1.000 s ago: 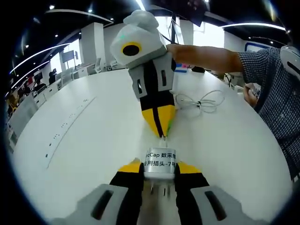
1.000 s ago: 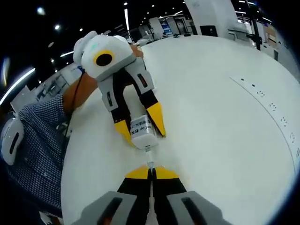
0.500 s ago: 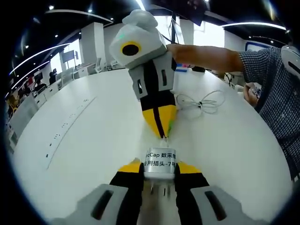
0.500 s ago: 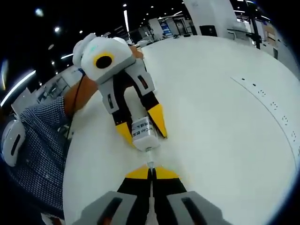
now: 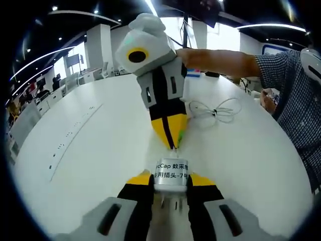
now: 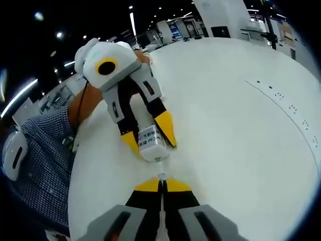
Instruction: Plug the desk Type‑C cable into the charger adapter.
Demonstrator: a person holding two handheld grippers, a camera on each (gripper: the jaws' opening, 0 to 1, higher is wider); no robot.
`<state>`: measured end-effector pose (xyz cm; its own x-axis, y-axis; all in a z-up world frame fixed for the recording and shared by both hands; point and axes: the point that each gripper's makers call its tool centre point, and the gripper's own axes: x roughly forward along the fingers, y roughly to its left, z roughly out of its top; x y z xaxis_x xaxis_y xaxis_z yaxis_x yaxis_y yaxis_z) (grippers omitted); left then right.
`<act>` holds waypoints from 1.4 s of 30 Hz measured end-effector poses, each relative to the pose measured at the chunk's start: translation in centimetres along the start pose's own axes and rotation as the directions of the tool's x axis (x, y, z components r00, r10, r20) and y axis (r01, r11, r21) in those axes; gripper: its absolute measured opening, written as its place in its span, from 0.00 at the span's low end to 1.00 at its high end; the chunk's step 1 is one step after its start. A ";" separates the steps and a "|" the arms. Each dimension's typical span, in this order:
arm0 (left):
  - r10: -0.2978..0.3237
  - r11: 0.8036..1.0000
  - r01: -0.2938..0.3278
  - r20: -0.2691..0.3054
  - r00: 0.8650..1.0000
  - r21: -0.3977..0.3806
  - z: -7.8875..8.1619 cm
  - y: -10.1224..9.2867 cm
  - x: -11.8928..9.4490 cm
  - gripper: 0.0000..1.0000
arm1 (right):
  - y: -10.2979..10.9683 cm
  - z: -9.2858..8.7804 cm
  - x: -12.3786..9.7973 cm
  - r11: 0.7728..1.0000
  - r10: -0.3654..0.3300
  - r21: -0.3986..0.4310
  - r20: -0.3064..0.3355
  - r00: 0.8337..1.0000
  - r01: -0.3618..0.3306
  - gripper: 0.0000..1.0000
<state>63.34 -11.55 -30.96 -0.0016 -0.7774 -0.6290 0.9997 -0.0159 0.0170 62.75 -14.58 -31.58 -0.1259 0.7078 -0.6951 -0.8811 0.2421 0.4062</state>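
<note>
left gripper view: left gripper [image 5: 170, 182] clamps the charger adapter [image 5: 171, 174]; right gripper [image 5: 172, 142], pinching the type-c cable [image 5: 213, 108], has tilted slightly, plug still at the port.

bright ceiling lights | glare on white table [image 5: 100, 135] | fisheye-warped edges

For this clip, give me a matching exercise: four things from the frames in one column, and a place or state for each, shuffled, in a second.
Things:
1. charger adapter
2. Type-C plug
3. coiled cable
4. table

States:
A. lying loose on the table
B. white, with small dark marks in a line
C. pinched in the right tongs
D. clamped in the left tongs, label showing

Pairs: 1-D, 2-C, 3-A, 4-B
</note>
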 end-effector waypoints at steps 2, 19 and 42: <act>-0.001 1.000 0.001 -0.002 1.000 0.002 0.0 0.0 0.0 0.26 | 0.1 -0.1 0.2 1.000 -0.012 -0.002 -0.008 1.000 0.012 0.03; 0.001 1.000 -0.001 0.005 1.000 -0.004 0.0 -0.3 0.0 0.26 | 0.2 0.5 0.3 1.000 -0.009 -0.007 0.008 1.000 0.009 0.04; 0.003 1.000 -0.003 0.024 1.000 -0.009 0.1 -0.6 0.1 0.26 | 0.4 0.9 0.7 0.939 -0.101 -0.318 0.112 0.989 0.132 0.05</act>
<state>62.73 -11.63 -30.95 0.0009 -0.7924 -0.6100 0.9999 -0.0079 0.0117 62.75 -13.39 -31.39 0.0154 0.7494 -0.6619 -0.9888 0.1097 0.1013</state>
